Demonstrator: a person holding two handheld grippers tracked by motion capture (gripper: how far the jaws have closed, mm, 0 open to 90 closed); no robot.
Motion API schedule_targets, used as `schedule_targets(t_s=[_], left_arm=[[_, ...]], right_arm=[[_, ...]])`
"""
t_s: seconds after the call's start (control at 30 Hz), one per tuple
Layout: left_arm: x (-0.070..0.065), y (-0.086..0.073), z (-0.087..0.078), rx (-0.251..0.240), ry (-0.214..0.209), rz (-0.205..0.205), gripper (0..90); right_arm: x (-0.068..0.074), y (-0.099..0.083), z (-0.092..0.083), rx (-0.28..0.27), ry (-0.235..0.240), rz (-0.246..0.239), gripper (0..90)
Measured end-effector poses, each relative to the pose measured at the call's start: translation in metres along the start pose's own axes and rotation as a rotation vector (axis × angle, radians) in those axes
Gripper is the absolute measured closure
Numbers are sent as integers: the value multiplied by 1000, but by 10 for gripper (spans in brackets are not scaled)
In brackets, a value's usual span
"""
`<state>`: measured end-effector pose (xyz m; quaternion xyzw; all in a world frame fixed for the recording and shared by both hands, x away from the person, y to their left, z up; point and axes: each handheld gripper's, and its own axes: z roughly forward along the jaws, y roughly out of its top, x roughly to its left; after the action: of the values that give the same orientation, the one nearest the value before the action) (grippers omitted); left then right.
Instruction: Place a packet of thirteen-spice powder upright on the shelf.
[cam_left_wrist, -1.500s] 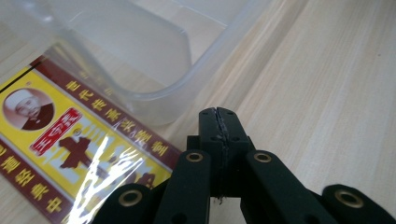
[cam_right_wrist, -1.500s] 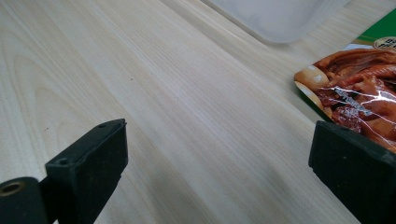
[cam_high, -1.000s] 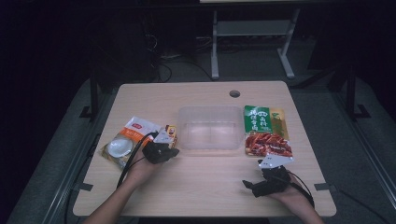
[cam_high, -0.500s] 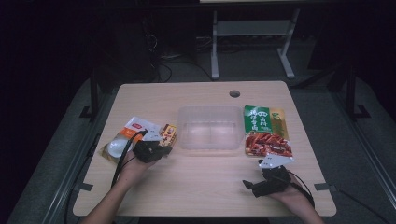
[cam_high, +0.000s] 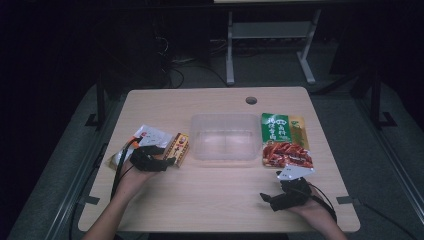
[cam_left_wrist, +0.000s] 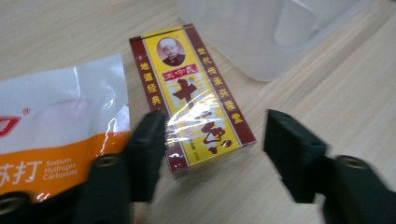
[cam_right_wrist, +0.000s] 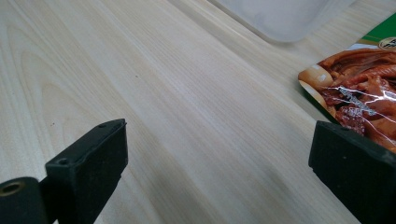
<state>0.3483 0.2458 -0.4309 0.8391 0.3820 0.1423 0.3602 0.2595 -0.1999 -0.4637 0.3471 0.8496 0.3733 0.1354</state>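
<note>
Spice box (cam_left_wrist: 194, 100) lies flat between the left gripper (cam_left_wrist: 217, 140) — jaws just opened, released — beside the clear tub (cam_high: 226, 137).

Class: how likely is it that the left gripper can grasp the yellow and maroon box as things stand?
Probably yes: the left gripper has just been opening, and the yellow and maroon box lies partly between its jaws, with nothing blocking it.

A pale wooden tabletop (cam_high: 215, 200) with a round cable hole (cam_high: 251, 100) stands on dark grey carpet (cam_high: 380, 165). Behind it, top centre, a white metal stand (cam_high: 270, 35) and tangled cables (cam_high: 175, 65) sit in deep shadow.
</note>
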Motion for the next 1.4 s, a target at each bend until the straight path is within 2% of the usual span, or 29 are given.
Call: schedule_targets(t_s=[0.13,0.27,0.37,0.6,0.63,0.93,1.13,1.27,1.4], left_arm=[[-6,0,8,21,39,4,212],[-10,1,17,28,60,0,177],[-9,1,25,52,66,2,166],[-3,0,32,73,86,-4,164],[-4,0,33,77,88,-20,164],[-3,-1,41,113,97,-12,169],[-3,-1,45,124,82,-39,208],[-5,0,46,136,95,-29,218],[-5,1,46,142,101,-36,227]], right_arm=[[0,0,0,1,1,-3,44],[0,0,0,1,-1,-4,44],[0,0,1,2,1,-5,44],[0,0,1,4,4,-7,44],[0,0,1,5,5,-7,44],[0,0,2,9,4,-7,46],[1,0,3,10,6,-12,46],[0,0,3,13,5,-6,46],[1,0,3,12,8,-9,46]])
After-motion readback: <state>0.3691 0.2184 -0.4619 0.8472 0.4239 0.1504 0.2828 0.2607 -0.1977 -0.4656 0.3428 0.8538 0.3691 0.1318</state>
